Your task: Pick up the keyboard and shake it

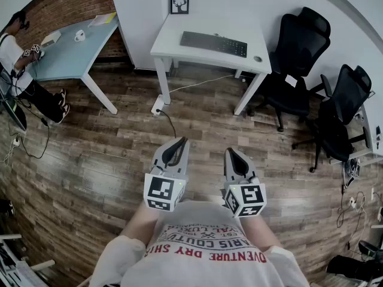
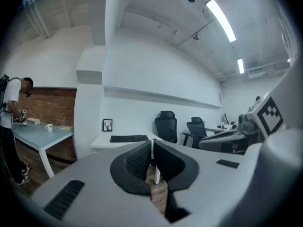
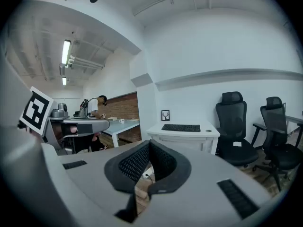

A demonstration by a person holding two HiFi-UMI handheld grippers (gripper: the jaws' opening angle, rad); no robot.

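Note:
A black keyboard [image 1: 213, 43] lies flat on a small white desk [image 1: 173, 43] against the far wall; it also shows in the left gripper view [image 2: 128, 138] and in the right gripper view [image 3: 181, 127]. Both grippers hang close to the person's chest, well short of the desk, over the wooden floor. My left gripper [image 1: 179, 143] is shut with nothing between its jaws. To its right, my right gripper [image 1: 232, 153] is shut and empty too.
Two black office chairs [image 1: 299, 52] [image 1: 344, 109] stand right of the desk. A small framed picture [image 1: 179, 3] leans at the desk's back. A cable and power strip [image 1: 158, 105] lie on the floor by the desk leg. A pale blue table [image 1: 66, 52] and another person [image 1: 15, 64] are far left.

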